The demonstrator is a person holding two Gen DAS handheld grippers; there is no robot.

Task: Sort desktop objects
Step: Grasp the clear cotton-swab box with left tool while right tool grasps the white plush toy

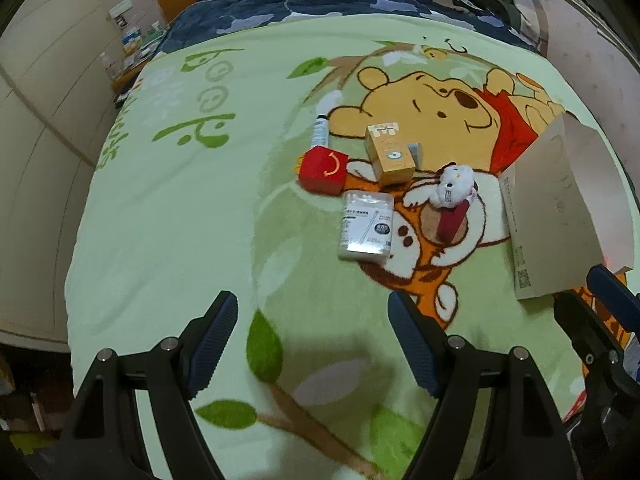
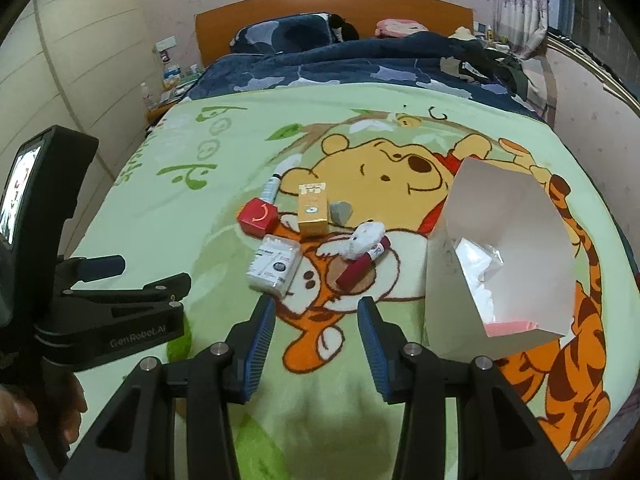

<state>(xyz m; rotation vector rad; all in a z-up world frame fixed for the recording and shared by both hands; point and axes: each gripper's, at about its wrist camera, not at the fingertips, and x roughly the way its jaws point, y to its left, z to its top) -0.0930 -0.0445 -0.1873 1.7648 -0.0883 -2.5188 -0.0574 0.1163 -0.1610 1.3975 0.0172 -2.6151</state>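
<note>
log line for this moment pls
left gripper open, empty | right gripper open, empty | red box, swab box, plush on blanket | white box open

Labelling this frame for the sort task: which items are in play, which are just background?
In play:
red cardboard box with yellow smile
orange carton
clear plastic cotton-swab box
white plush toy
dark red tube
white tube
small grey block
open white cardboard box

Background:
Pooh blanket
navy duvet
orange headboard

On the blanket lie seven small items, one each: red box, swab box, yellow carton, grey block, tube, plush toy, red stick, plus one open white box at three o'clock.
</note>
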